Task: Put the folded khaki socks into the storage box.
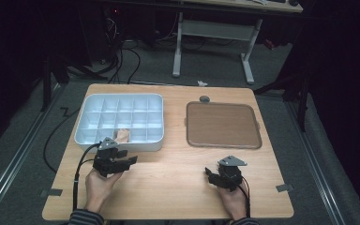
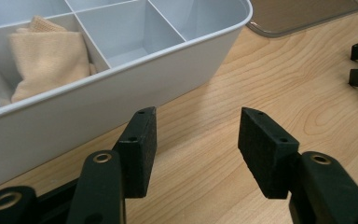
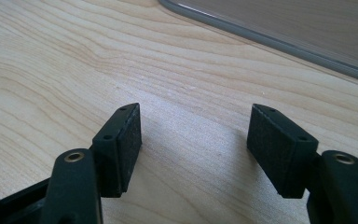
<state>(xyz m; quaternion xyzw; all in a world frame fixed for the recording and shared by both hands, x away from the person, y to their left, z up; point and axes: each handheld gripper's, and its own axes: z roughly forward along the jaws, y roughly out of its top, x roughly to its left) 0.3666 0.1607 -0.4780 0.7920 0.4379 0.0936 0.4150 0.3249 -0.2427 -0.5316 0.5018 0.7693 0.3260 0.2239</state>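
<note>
A white compartment tray [image 1: 120, 121] sits on the left half of the wooden surface [image 1: 168, 187], divided into a grid of small cells. One cell in its near row holds a folded beige cloth [image 1: 123, 135] (in the left gripper view it lies bunched against the cell's dividers [image 2: 46, 58]); the other cells that can be seen hold nothing. To the right, well apart from the tray, lies a flat brown lid [image 1: 223, 124] with a clear rim, and a small grey round object [image 1: 205, 99] rests just beyond its far edge.

The left gripper [image 1: 132, 160] hovers just beside the tray's near wall, held in the left hand [image 1: 101, 183], its jaws spread apart and empty. The right gripper [image 1: 208, 173] sits low over bare wood near the lid's front edge, held in the right hand [image 1: 232, 199], jaws likewise released with nothing between them.
</note>
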